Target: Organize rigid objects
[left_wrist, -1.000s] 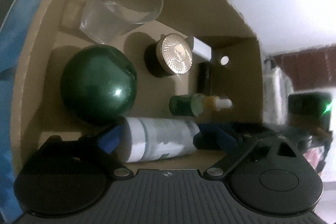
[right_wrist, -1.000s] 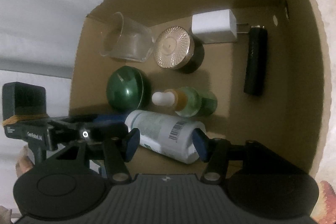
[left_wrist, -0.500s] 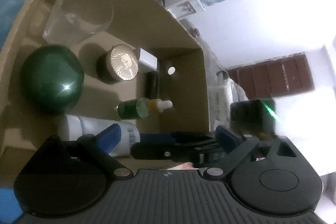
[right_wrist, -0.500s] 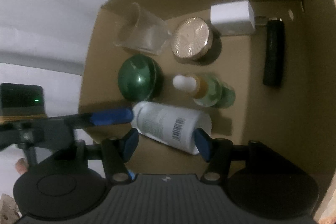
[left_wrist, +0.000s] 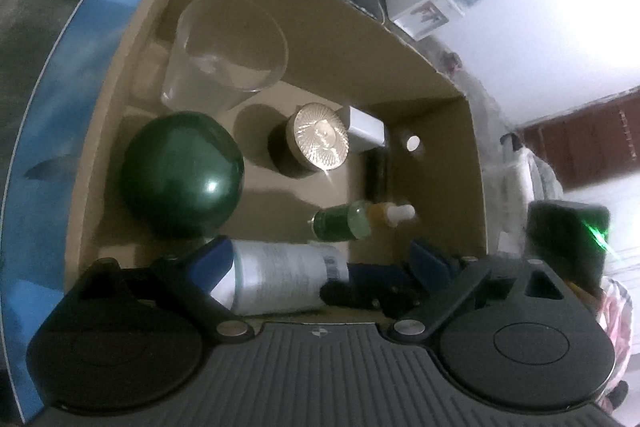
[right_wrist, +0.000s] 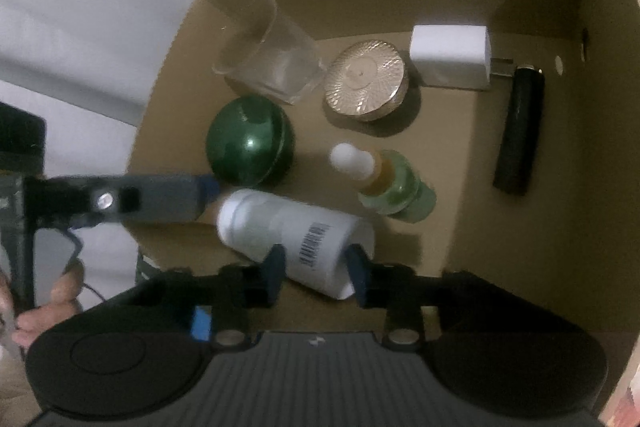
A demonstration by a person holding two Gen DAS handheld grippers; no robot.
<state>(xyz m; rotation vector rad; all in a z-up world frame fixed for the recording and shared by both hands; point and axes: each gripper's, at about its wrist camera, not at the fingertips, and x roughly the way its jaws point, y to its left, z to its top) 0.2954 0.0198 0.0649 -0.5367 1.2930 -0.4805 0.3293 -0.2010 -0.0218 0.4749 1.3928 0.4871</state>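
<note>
Seven objects are seen inside the cardboard box (right_wrist: 560, 187), so most of the sorting looks done. The white bottle (right_wrist: 296, 235) is being closed on by the right gripper (right_wrist: 316, 267) near the front wall; free floor remains rightward. The left gripper (left_wrist: 320, 263) is held wide, empty.

Our right claw (right_wrist: 315, 273) has narrowed: a second ago its blue pads stood clear on either side of the white cylindrical plastic bottle (right_wrist: 294, 233) lying in the brown cardboard box (right_wrist: 540, 207), and now they are closing tight against its barcoded end. Our left claw (left_wrist: 324, 263) has lifted slightly, its pads wide apart.
</note>
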